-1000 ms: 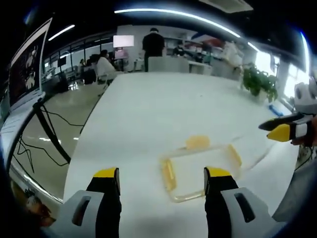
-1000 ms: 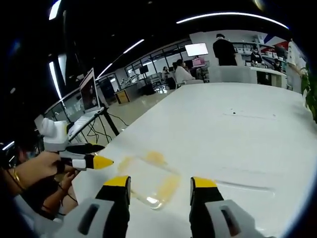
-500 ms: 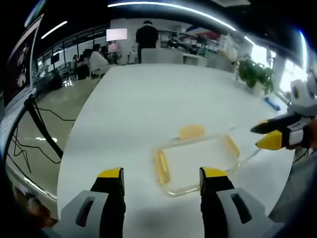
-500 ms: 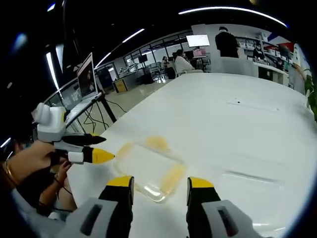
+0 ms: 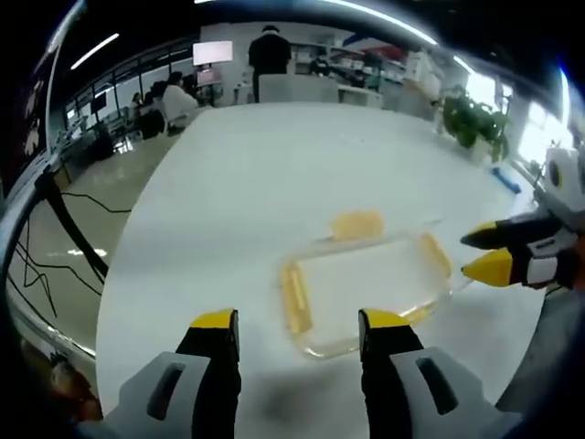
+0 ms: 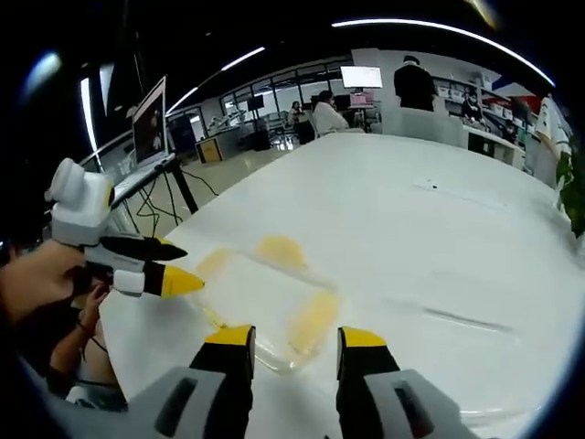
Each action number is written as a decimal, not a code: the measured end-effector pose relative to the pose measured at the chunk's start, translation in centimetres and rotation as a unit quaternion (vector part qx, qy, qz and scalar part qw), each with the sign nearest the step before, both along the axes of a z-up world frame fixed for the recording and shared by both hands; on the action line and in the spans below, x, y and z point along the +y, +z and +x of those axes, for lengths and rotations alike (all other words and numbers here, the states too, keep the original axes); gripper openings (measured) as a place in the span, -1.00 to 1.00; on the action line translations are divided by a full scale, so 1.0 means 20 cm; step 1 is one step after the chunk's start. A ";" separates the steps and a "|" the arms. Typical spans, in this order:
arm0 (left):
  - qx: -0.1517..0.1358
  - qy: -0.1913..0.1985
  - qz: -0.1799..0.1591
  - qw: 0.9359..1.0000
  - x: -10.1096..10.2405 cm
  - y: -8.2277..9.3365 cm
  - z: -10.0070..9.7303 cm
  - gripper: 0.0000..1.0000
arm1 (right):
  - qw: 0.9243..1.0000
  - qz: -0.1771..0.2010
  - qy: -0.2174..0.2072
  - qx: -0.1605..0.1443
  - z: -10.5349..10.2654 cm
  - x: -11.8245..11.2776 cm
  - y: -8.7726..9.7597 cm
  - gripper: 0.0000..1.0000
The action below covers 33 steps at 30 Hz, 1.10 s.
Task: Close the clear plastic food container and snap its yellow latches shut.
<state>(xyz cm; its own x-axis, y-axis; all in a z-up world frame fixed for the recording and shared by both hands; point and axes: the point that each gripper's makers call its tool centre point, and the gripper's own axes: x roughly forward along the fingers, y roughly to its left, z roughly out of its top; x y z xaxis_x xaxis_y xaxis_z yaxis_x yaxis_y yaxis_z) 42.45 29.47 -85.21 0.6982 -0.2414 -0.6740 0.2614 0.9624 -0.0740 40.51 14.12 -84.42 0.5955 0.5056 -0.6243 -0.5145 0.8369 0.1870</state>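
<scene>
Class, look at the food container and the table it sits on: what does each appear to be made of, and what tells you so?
Food container: seemingly clear, glossy plastic, since the white surface shows through its walls; its latches look like opaque yellow plastic. Table: a smooth white top with a soft sheen, possibly laminate, though the material is uncertain.

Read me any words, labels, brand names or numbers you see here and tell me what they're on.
No readable text anywhere.
Wall screen: lit, content too blurred to read.
Laptop screen: image too blurred to read.
Clear container and both tongs: no lettering visible.
</scene>
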 end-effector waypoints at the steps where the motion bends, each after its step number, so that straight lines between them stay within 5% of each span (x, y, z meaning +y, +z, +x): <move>1: 0.000 -0.001 -0.004 1.000 -0.01 0.00 0.00 0.02 | 1.000 -0.003 -0.001 0.000 0.00 0.00 -0.01 -0.36; 33: -0.018 -0.009 0.012 1.000 -0.07 -0.05 0.07 -0.45 | 0.999 -0.023 -0.014 -0.016 0.05 0.00 -0.11 -0.78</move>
<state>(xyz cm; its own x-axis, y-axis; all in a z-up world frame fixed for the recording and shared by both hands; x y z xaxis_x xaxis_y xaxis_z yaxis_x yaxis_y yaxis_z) 43.83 28.05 -86.27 0.7182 -0.2372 -0.6542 0.2798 0.9592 -0.0406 41.59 14.07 -86.62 0.6296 0.4589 -0.6269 -0.4952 0.8588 0.1313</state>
